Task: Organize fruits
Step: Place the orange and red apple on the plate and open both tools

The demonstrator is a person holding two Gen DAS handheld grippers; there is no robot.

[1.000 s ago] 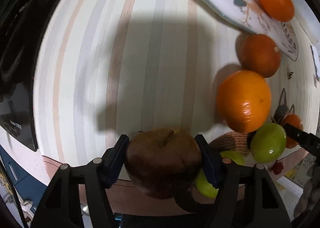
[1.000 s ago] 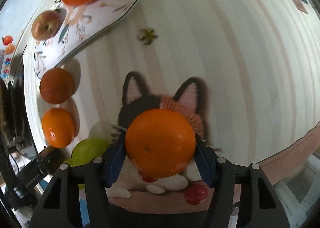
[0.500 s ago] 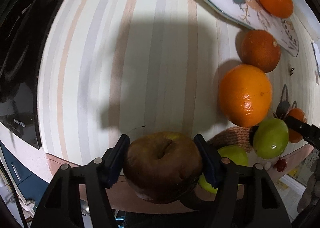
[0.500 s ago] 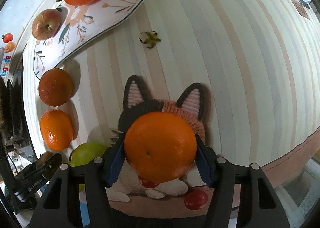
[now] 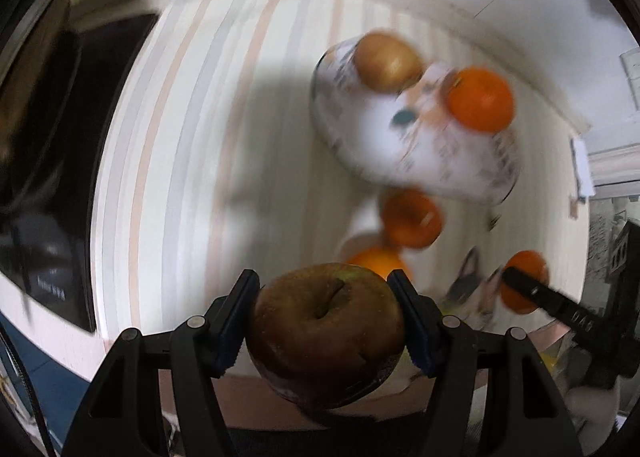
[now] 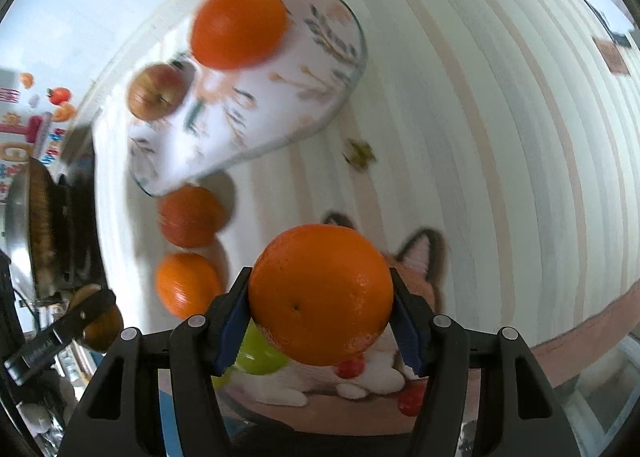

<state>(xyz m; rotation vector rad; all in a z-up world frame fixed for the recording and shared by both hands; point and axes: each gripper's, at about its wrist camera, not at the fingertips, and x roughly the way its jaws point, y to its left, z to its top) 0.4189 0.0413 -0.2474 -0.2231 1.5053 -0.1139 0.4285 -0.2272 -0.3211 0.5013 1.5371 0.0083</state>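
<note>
Only my right cam catches the cat-shaped mat (image 6: 420, 257) and the green fruit (image 6: 256, 353) on the striped table (image 6: 500, 137); the left one's all blur. The floral plate (image 6: 272, 113) holds an apple (image 6: 155, 91) and an orange (image 6: 238, 25). My left gripper (image 5: 324, 321) clamps a bruised brown apple (image 5: 326, 337), my right gripper (image 6: 320, 309) a glossy orange (image 6: 320, 293).

My right gripper (image 6: 320, 309) clamps an orange (image 6: 320, 293) above the cat mat (image 6: 420, 269), patterned plate (image 6: 256, 105) ahead.
</note>
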